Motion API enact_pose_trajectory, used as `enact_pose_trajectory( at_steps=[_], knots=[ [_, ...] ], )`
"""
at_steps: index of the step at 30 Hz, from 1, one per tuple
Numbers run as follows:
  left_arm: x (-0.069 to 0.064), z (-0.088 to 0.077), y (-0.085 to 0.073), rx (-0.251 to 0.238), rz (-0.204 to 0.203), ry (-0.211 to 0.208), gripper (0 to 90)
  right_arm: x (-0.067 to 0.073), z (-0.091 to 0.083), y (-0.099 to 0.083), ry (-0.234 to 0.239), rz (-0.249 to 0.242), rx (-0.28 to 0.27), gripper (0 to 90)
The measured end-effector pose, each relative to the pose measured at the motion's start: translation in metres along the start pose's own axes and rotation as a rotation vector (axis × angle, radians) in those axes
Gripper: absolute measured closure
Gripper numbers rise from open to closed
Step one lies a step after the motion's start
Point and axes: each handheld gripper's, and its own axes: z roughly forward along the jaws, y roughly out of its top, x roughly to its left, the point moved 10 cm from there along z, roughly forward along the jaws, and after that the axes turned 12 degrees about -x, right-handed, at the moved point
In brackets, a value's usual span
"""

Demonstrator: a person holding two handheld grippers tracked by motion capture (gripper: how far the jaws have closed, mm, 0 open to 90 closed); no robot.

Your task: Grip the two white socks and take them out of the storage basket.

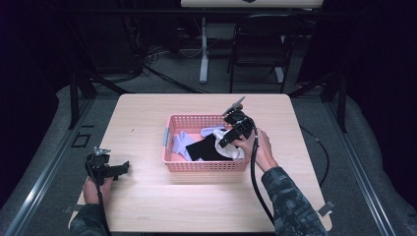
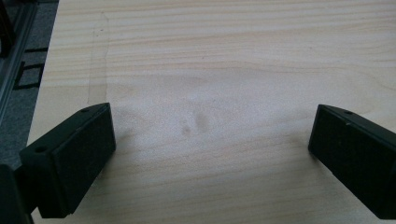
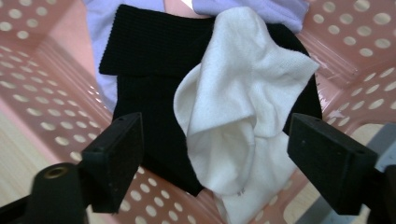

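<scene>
Desk [image 1: 147, 206]: pale wood-grain top, smooth, rectangular with rounded corners. In the left gripper view the grain runs across the frame, with a faint darker smudge near the middle.

Basket [image 1: 206, 166]: pink plastic, rectangular, walls perforated with rows of round holes. It sits near the middle of the desk. A grey-blue tab shows on its left end.

Contents: a black ribbed knit sock [image 3: 154, 60] lies flat across the basket floor, its cuff folded over. A white sock [image 3: 238, 107] of fine terry-like knit lies crumpled on top of the black one, its opening facing my right tongs. Pale lavender fabric [image 3: 100, 42] lies under and beyond both, soft and smooth; I cannot tell how many pieces it makes.

My right tongs [image 3: 215, 158]: jaws spread wide apart, nothing between the pads in contact. They hang over the right half of the basket, pointed down and to the left at the white sock, which lies in the gap between the jaws. In the high view my right hand [image 1: 258, 147] grips the handle at the basket's right rim, wrist bent inward, forearm in a patterned sleeve coming up from the lower right.

My left tongs [image 2: 210, 154]: jaws wide apart, holding nothing, bare desk between them. In the high view they sit low at the desk's left edge, well apart from the basket, jaws pointing right, my left hand [image 1: 96, 189] behind them.
</scene>
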Motion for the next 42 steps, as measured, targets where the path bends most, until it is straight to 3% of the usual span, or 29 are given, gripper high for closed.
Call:
enact_pose_trajectory(
  at_steps=[15, 22, 33, 42],
  knots=[
    [0.000, 0.000, 0.000, 0.000, -0.001, 0.000, 0.5, -0.012, 0.027, -0.009, 0.008, 0.085, 0.030, 36.1],
    [0.000, 0.000, 0.000, 0.000, 0.000, 0.000, 0.5, -0.013, 0.030, -0.013, 0.015, 0.089, 0.063, 46.5],
    [0.000, 0.000, 0.000, 0.000, 0.000, 0.000, 0.5, -0.015, 0.029, -0.015, 0.020, 0.099, 0.068, 75.2],
    [0.000, 0.000, 0.000, 0.000, 0.000, 0.000, 0.5, -0.014, 0.023, -0.011, 0.012, 0.105, 0.030, 82.7]
  ],
)
